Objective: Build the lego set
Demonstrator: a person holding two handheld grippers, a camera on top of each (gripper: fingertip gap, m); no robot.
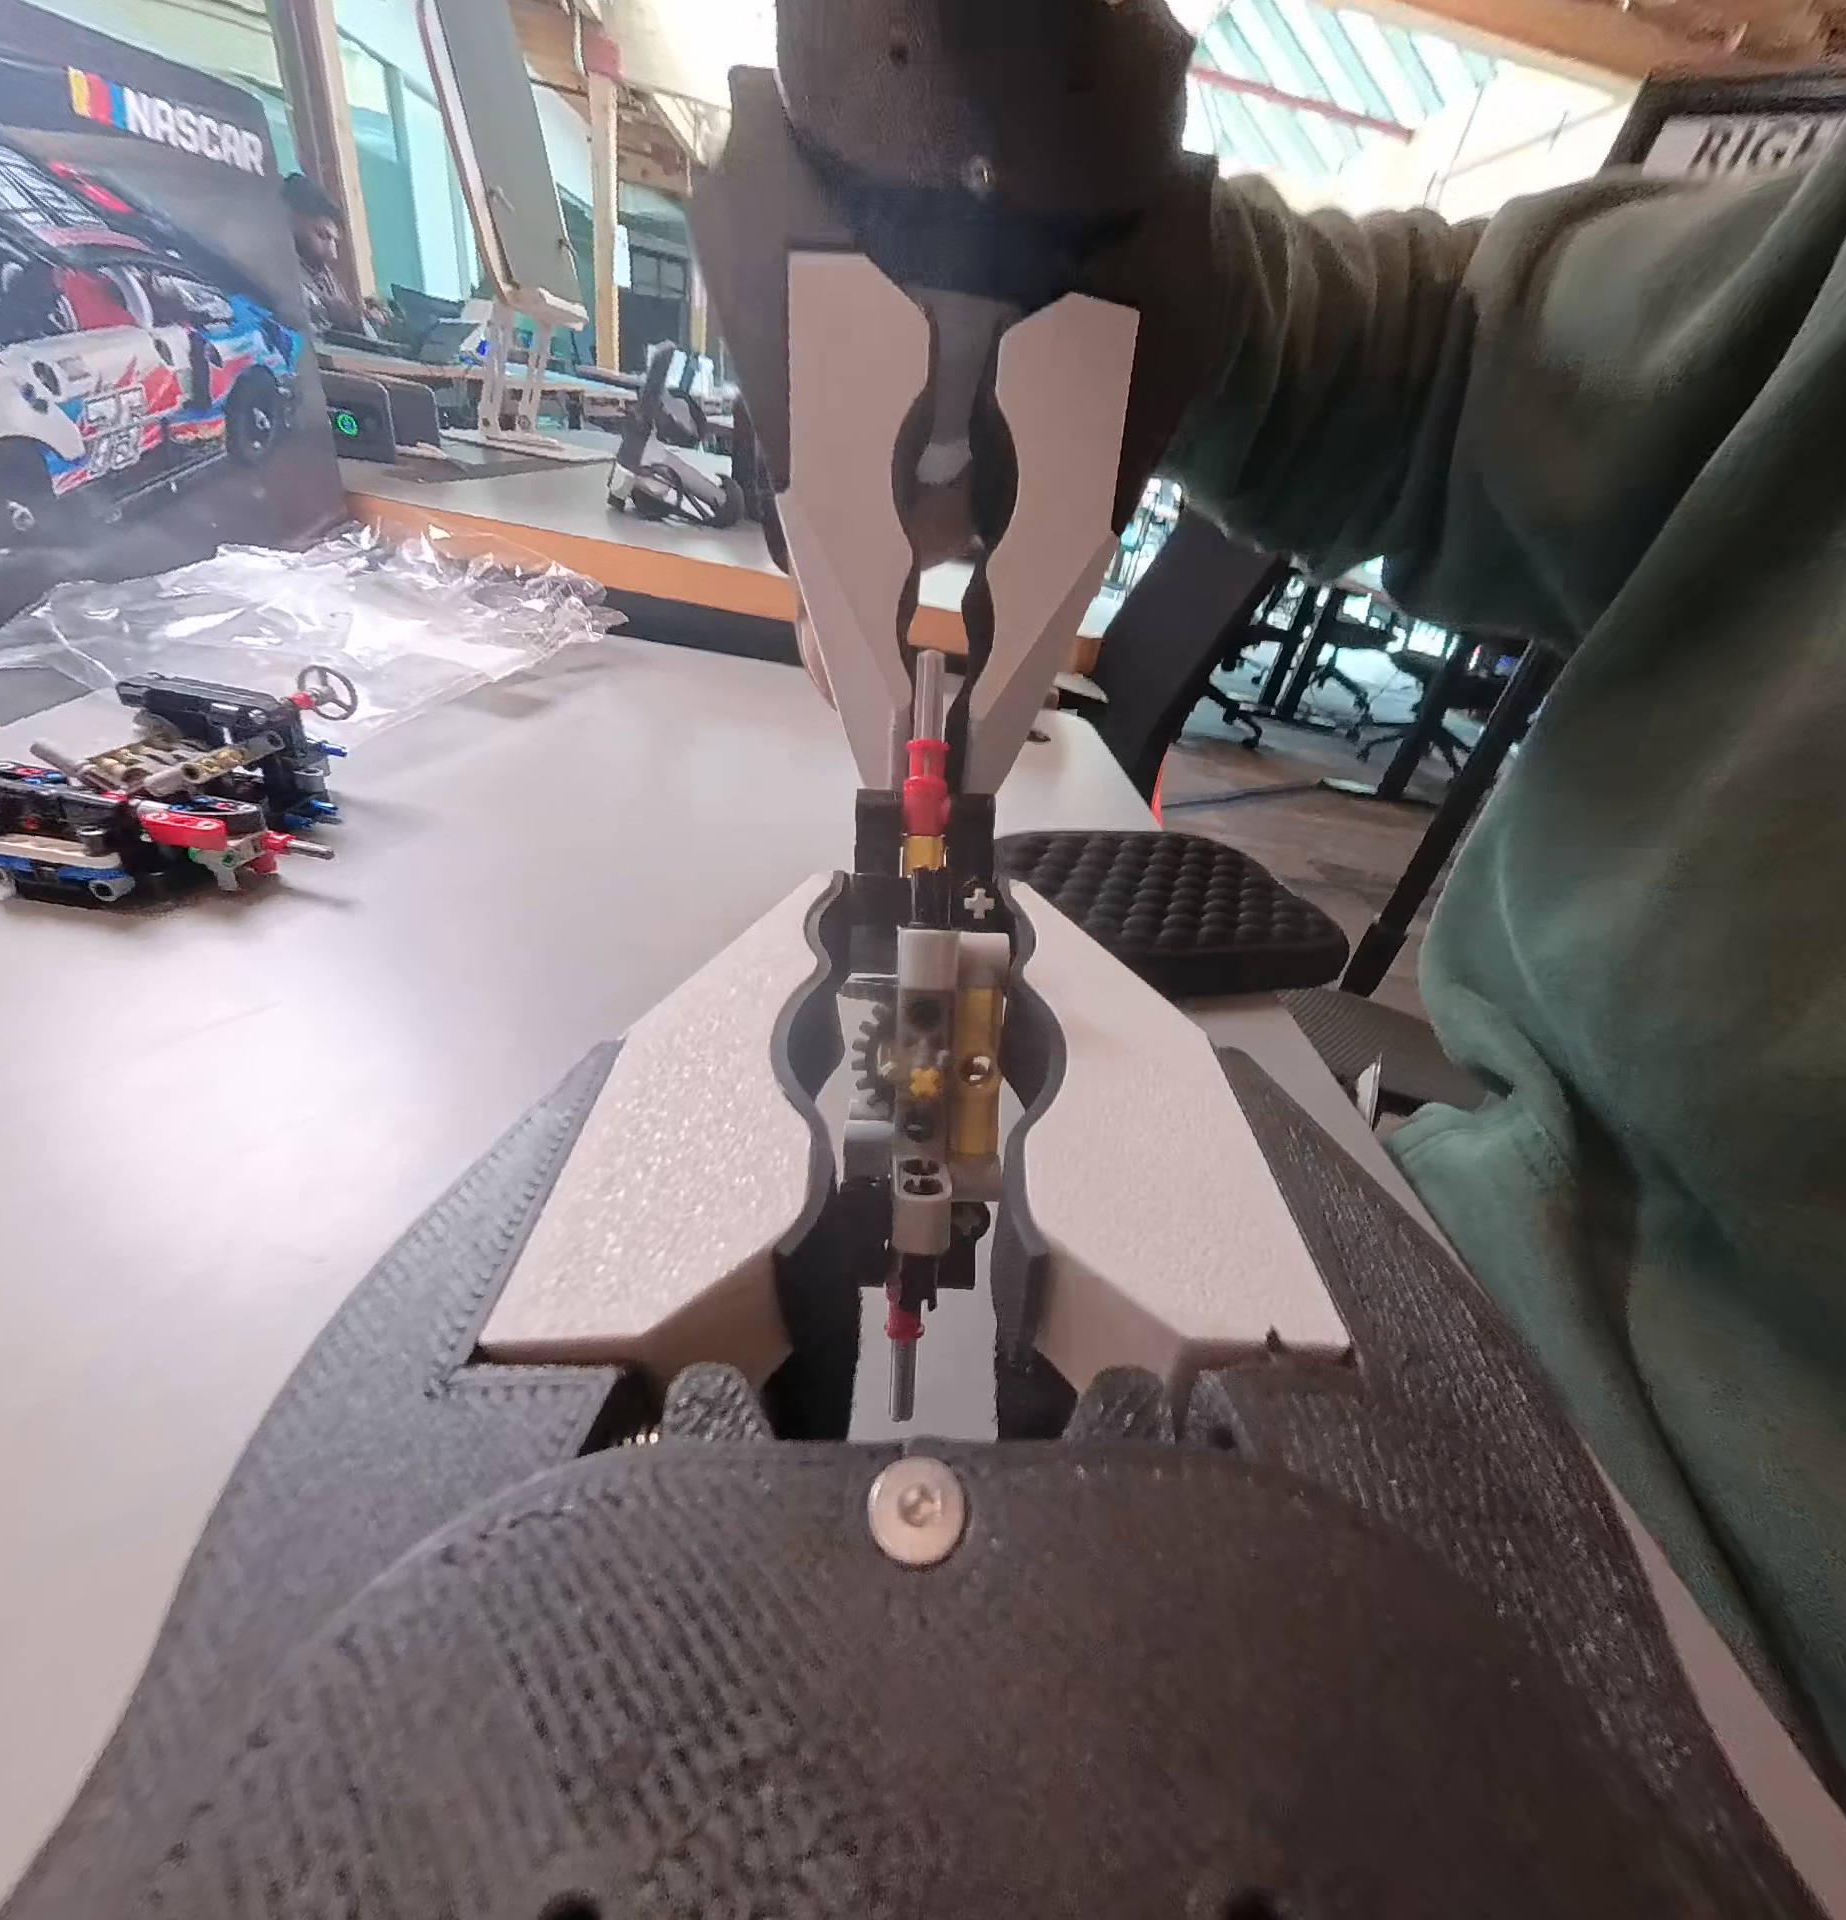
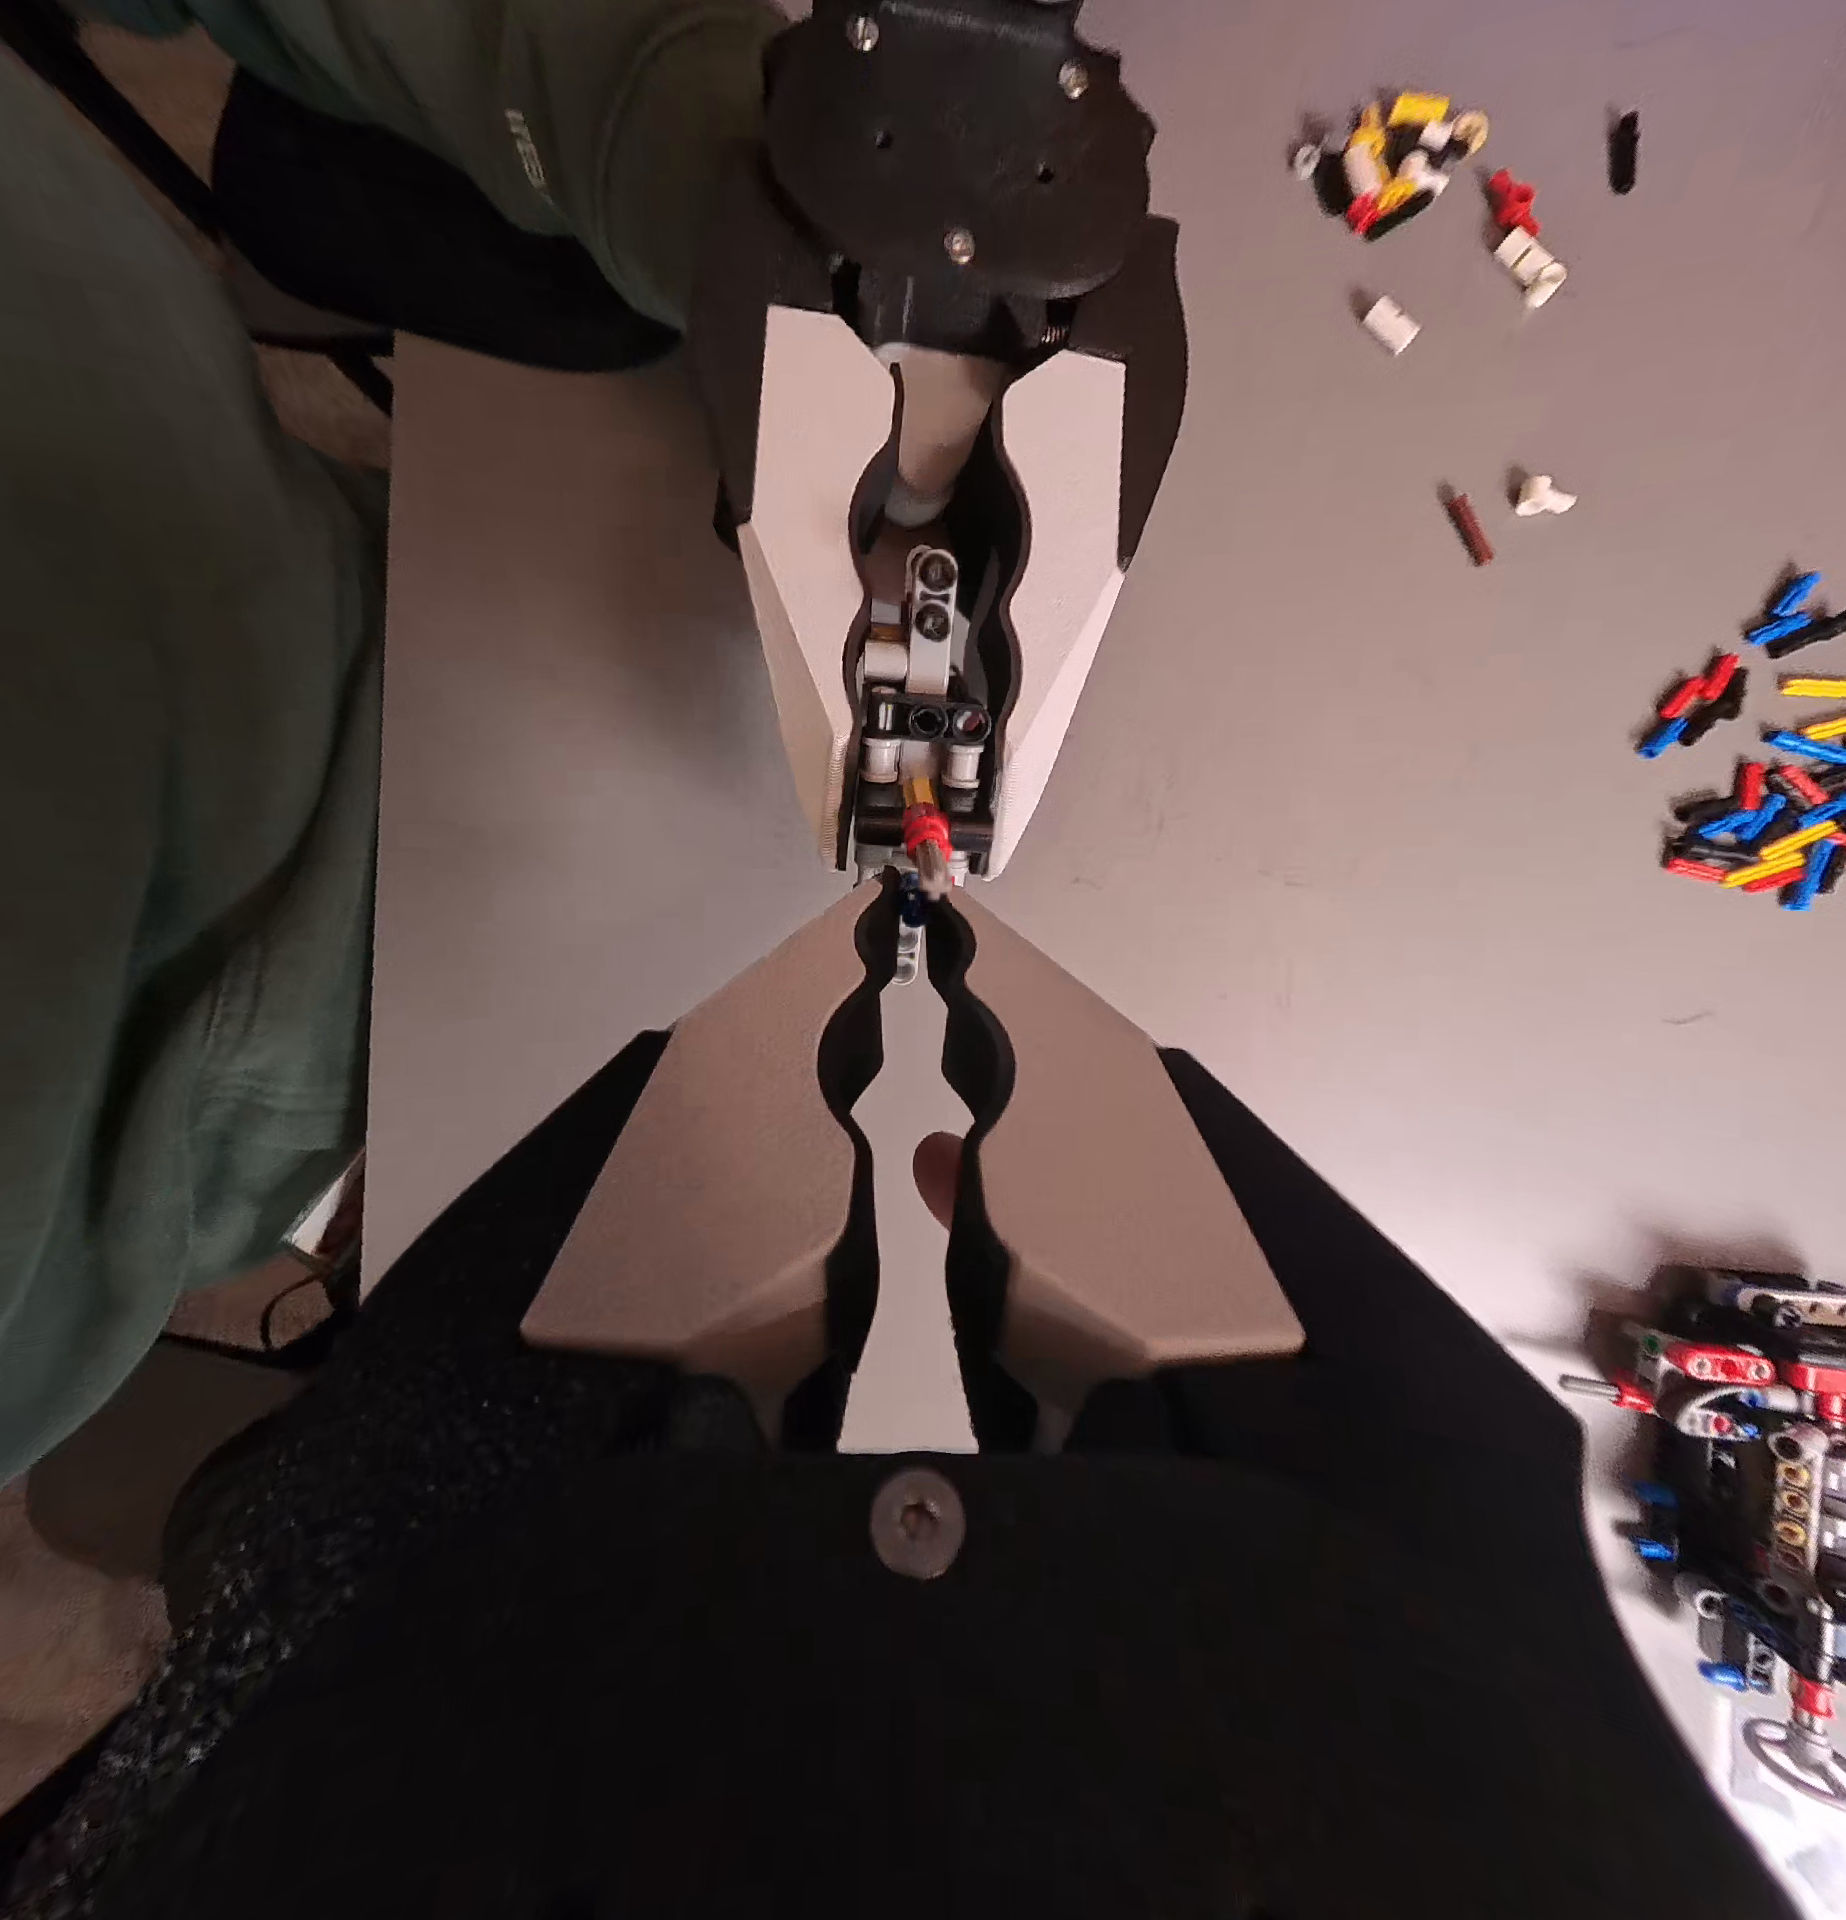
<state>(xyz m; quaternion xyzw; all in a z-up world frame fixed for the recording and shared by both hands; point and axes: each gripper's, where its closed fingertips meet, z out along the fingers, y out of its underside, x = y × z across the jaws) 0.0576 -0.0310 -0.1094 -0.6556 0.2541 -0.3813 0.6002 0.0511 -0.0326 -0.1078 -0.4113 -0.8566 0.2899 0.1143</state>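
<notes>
While left gripper (image 1: pixel 924 883) clamps brick assembly (image 1: pixel 929 1049) above bench (image 1: pixel 275 1039) edge, we see right gripper (image 2: pixel 914 914) pinching small grey beam (image 2: pixel 906 961), probably blue-pinned, tip-to-tip at assembly's grey axle (image 1: pixel 929 696), seemingly for alignment.

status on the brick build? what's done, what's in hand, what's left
Done: a partly built car sits on the table. In hand: left gripper clamps a small gear assembly; right gripper pinches a small grey piece at its axle. Left: loose pins remain unused.

There were two grippers (image 2: pixel 914 904) (image 2: pixel 919 831), one part-built toy car chassis (image 1: pixel 160 800), one small yellow, black and white brick cluster (image 2: pixel 1392 166), one heap of too many coloured pins to count (image 2: pixel 1792 769), one clear plastic bag (image 1: pixel 306 613) and one black dimpled pad (image 1: pixel 1179 909).
</notes>
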